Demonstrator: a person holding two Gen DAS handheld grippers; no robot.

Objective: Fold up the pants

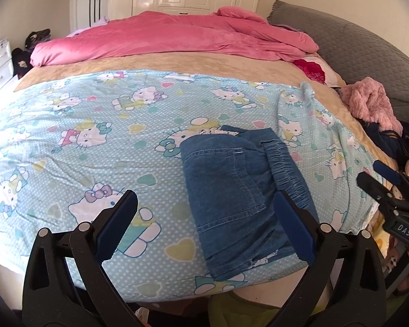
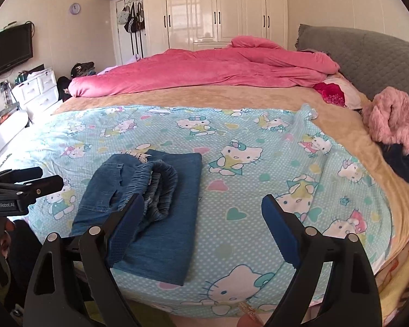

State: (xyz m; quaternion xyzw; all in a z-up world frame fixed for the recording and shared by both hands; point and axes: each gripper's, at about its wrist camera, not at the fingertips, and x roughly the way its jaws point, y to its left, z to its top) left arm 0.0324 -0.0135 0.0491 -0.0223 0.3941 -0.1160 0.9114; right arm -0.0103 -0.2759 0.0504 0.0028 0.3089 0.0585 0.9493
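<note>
A: Report both tools, nearest first.

B: The left gripper has its fingers spread wide and holds nothing; its right finger stands just above the near edge of the jeans. The right gripper is equally wide and empty — its left finger overlaps the jeans in its own view, but no pad presses on cloth.

A: Position of the jeans?

B: On the cartoon-print sheet, near the front edge of the bed. They lie folded into a compact stack, with the elastic waistband bunched on top.

A: Procedure for the current step?

B: In my judgement the fold is nearly complete. Press the raised waistband flat, square the edges, and avoid dragging the top layer off the lower one. Approach with open fingers from above, not from the side.

A: Farther back — any containers?

B: A white drawer unit by the wall, drawers closed, contents not visible. Beyond the pink quilt, the wardrobe doors are shut as well.
</note>
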